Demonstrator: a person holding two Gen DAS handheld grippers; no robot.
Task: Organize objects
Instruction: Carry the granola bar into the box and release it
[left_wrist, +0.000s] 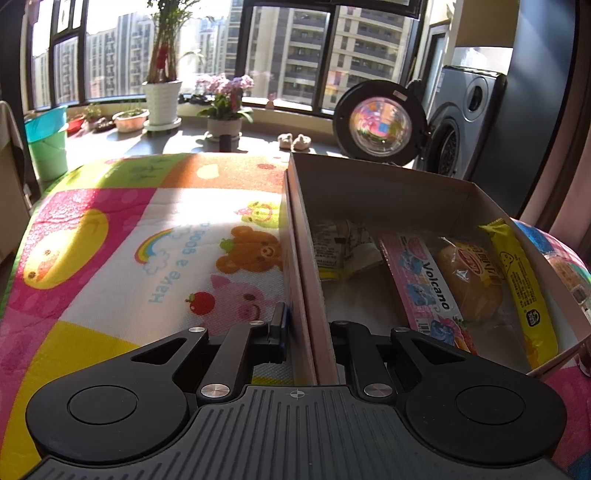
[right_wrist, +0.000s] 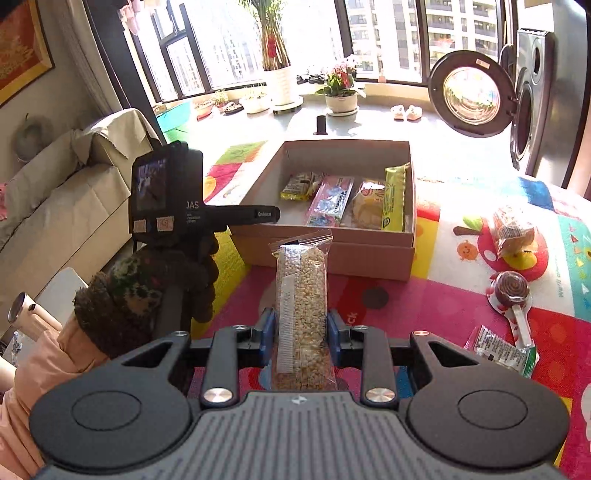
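A brown cardboard box (right_wrist: 332, 254) stands on a colourful play mat (right_wrist: 443, 306). It holds several snack packets: a pink Volcano pack (left_wrist: 424, 280), a bun (left_wrist: 469, 280), a yellow bar (left_wrist: 521, 288). My left gripper (left_wrist: 306, 332) is shut on the box's left wall (left_wrist: 303, 258); it also shows in the right wrist view (right_wrist: 258, 214) at the box's left edge. My right gripper (right_wrist: 301, 328) is shut on a clear-wrapped puffed-grain bar (right_wrist: 301, 295), held above the mat in front of the box.
On the mat to the right lie a wrapped bread (right_wrist: 513, 230), a lollipop (right_wrist: 511, 291) and a green-edged packet (right_wrist: 502, 350). A sofa (right_wrist: 55, 206) is to the left. Plant pots (right_wrist: 341, 101) and an open washing machine (right_wrist: 480, 99) stand beyond.
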